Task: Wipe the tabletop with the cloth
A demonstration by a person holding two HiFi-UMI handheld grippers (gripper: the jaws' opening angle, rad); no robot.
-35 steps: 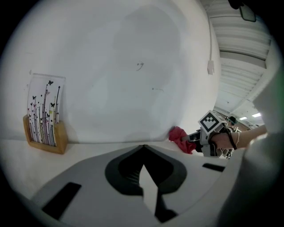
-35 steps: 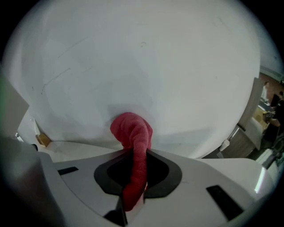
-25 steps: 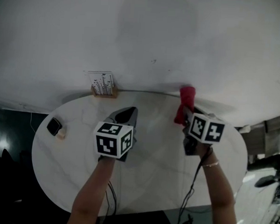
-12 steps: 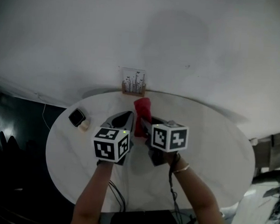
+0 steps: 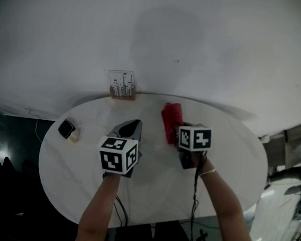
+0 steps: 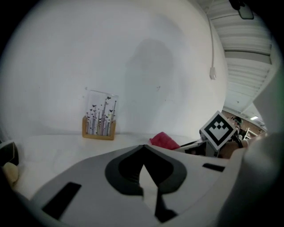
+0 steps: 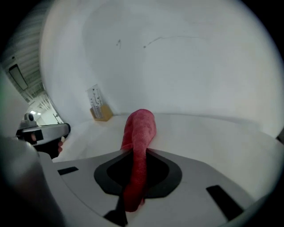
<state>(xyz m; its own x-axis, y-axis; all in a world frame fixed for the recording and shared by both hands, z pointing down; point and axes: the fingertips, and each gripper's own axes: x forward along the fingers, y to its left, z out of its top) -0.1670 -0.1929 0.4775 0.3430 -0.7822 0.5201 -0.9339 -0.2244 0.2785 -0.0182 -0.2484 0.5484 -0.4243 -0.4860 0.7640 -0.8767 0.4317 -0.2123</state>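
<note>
OK, the right hand-held gripper (image 7: pixel 135 153) is clenched on the red cloth (image 7: pixel 141 128). We see the cloth bunched into a roll that runs forward out of the jaws and lies on the white oval desk (image 5: pixel 229 157), a bit right of centre. The left hand-held gripper (image 6: pixel 143 148) has its jaws closed tip to tip with nothing in them, and sits just left of the right one, apart from the cloth.

Around them, a clear stand (image 5: pixel 122 86) on a wooden base stands at the desk's far edge against the white wall (image 5: pixel 155 37), ahead of the left hand-held gripper. A small dark block (image 5: pixel 66 128) with a cream lump (image 5: pixel 73 136) beside it sits near the desk's left end, well apart from both. Nothing lies between the cloth and the stand.

In the head view the marker cube hides the gripped end of the cloth. The print on the stand is too small to read. The left gripper view cuts the dark block off at its edge.

Both forearms (image 5: pixel 102 205) reach up from the bottom of the head view, and the right wrist has a bracelet (image 5: pixel 206 172). Cables (image 5: pixel 194 205) hang below.
</note>
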